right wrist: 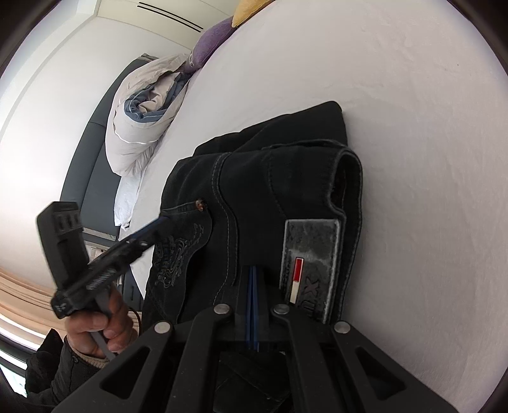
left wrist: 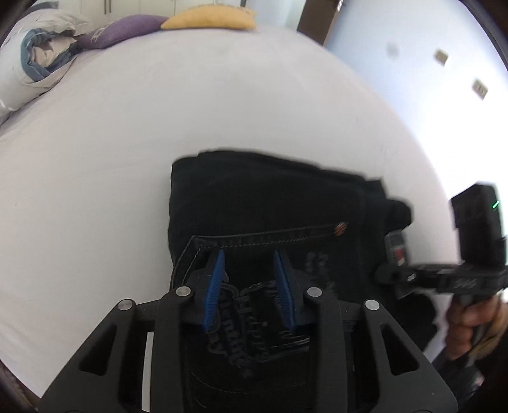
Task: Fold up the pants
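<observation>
1. On the white bed sheet point(left wrist: 95, 152) lie black pants point(left wrist: 270, 209), folded into a compact stack, embroidered back pocket point(left wrist: 254, 305) and grey waistband patch point(right wrist: 309, 251) facing up.
2. Left gripper point(left wrist: 250, 286): jaws spread above the pocket.
3. Right gripper point(right wrist: 253, 305): blue pads pressed together at the waistband.

White-sheeted bed point(left wrist: 222, 104), rumpled duvet point(right wrist: 143, 124), purple pillow point(left wrist: 123, 30), yellow cushion point(left wrist: 209, 17), pale wall point(left wrist: 412, 47).
</observation>
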A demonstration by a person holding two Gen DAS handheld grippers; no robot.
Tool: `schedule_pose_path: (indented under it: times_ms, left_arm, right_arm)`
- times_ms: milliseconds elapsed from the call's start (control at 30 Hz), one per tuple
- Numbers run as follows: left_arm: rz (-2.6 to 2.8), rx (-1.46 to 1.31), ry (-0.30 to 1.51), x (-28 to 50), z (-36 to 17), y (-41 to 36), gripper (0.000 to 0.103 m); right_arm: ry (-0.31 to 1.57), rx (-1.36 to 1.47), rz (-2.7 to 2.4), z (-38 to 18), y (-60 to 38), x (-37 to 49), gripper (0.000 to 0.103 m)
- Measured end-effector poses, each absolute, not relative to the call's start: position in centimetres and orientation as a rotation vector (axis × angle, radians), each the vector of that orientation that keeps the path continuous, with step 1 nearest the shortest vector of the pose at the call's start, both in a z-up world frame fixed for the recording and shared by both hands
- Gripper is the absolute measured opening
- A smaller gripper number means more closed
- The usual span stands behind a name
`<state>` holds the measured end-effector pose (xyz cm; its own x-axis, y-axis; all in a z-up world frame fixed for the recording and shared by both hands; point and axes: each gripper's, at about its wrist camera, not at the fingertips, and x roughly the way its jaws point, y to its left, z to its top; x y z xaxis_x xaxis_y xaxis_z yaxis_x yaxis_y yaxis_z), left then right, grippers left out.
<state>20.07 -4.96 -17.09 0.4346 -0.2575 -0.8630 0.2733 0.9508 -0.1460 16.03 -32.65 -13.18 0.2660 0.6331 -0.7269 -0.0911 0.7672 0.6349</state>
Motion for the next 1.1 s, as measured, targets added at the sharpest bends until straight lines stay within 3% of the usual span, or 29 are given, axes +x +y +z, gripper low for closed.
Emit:
schedule_pose_path:
  times_ms: [100, 300, 433, 500, 533, 667, 767, 800, 833, 900, 1100]
  left_arm:
    - [-0.314, 0.160, 1.056, 18.7, -18.0, -7.0, 0.030]
    - [-0.280, 0.120, 1.007, 15.5, -17.5, -6.6, 0.029]
    - [-0.281, 0.235, 0.984, 12.0, -17.1, -6.6, 0.029]
    - [-0.288, 0.247, 0.969, 10.6, -16.7, -6.1, 0.029]
    - [-0.291, 0.239, 0.969, 9.9, -16.6, -5.4, 0.029]
    - [-0.334, 0.128, 0.974, 9.5, -14.6, -2.8, 0.029]
    - [-0.385, -0.018, 1.002, 11.1, -13.5, 0.2, 0.031]
    - [-0.391, -0.058, 1.016, 12.3, -13.2, 0.8, 0.040]
    - [-0.401, -0.107, 1.021, 13.5, -13.0, 1.3, 0.070]
    - [-0.438, -0.196, 1.006, 15.1, -12.8, 2.0, 0.095]
    - [-0.453, -0.317, 1.117, 20.3, -15.0, 2.1, 0.095]
  right_arm:
    - [1.214, 0.499, 0.508, -12.8, -31.8, 16.1, 0.000]
    - [1.217, 0.472, 0.490, -12.7, -31.3, 16.0, 0.000]
    - [1.205, 0.433, 0.490, -11.5, -30.9, 15.1, 0.001]
    - [1.170, 0.425, 0.500, -10.3, -31.1, 14.0, 0.022]
    - [1.143, 0.442, 0.511, -9.6, -31.6, 13.4, 0.027]
    - [1.057, 0.523, 0.486, -7.9, -34.4, 11.5, 0.065]
    - [1.075, 0.596, 0.432, -8.8, -36.6, 11.8, 0.066]
    - [1.087, 0.614, 0.402, -9.2, -37.1, 12.1, 0.068]
    - [1.100, 0.645, 0.386, -9.6, -37.3, 12.4, 0.068]
    - [1.125, 0.703, 0.380, -10.7, -37.4, 13.3, 0.068]
    - [1.185, 0.657, 0.385, -11.9, -34.9, 15.5, 0.069]
